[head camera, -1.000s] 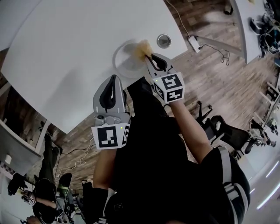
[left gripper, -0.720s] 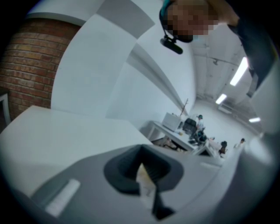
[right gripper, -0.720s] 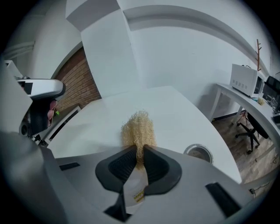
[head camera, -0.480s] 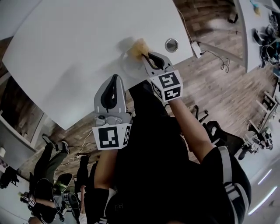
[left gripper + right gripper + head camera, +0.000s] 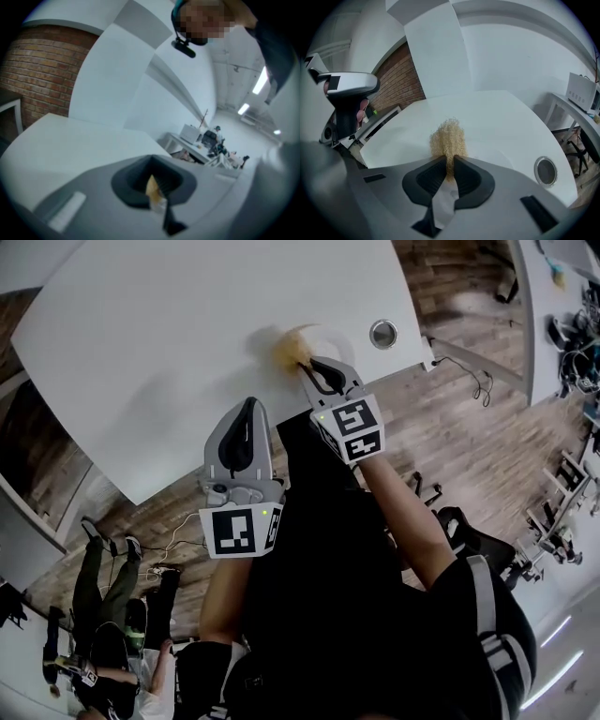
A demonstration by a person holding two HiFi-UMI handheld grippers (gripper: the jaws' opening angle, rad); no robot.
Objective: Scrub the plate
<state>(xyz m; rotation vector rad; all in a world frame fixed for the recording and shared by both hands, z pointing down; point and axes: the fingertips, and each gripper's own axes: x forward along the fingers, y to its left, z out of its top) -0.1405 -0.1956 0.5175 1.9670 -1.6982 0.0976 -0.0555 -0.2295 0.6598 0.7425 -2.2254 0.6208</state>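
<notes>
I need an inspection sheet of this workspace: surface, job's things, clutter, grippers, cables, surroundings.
Surface: white table with a round grommet.
Job's things: pale plate near the table edge; golden fibrous scrubber over it.
Clutter: nothing seen.
Grippers: right gripper shut on the scrubber; left gripper shut, off the table.
Cables: one cable on the wooden floor.
Surroundings: brick wall, office chair, people nearby.

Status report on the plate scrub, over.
Right gripper shut on the scrubber, scrubber down on the plate. Left gripper shut, near the table edge, off the plate. Grommet beside the plate, not in the way.
</notes>
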